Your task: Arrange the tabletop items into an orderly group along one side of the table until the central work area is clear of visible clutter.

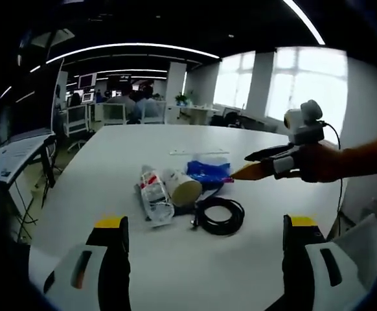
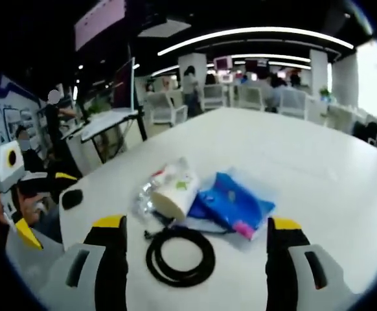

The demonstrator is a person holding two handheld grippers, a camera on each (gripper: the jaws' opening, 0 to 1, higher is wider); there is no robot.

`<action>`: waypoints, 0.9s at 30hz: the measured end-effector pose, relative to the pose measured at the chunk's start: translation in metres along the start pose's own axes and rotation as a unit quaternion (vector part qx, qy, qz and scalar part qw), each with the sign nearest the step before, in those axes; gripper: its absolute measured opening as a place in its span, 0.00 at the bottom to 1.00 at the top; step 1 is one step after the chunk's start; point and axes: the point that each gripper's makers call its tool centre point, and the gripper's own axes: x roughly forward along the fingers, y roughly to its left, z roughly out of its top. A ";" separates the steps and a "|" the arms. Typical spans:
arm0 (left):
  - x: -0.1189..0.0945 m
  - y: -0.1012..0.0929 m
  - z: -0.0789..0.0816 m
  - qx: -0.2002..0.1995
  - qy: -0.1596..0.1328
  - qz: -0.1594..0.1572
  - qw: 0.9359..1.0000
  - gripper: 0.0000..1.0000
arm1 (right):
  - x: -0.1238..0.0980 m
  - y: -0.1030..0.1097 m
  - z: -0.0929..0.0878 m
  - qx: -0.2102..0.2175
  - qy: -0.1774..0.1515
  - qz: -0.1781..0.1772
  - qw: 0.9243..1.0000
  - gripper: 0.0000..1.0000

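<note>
On smooth white table point(image 1: 253, 272) — coiled black cable point(image 1: 219, 214), crinkly blue packet point(image 1: 208, 170), paper cup point(image 1: 183, 187); both grippers released.

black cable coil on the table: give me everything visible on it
The black cable coil is a thin, rubbery-looking cord wound into a few loose round loops, lying flat on the white table. A short end with a small plug sticks out toward the paper cup in the right gripper view. It sits at the near edge of the cluster, beside the cup and the blue packet; the loop seems to touch or slightly overlap the packet's edge. Neither gripper touches it.
</note>
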 end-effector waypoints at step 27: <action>0.013 0.019 -0.020 -0.041 0.023 0.009 0.999 0.97 | 0.117 0.025 0.053 0.066 0.027 0.090 0.993 0.79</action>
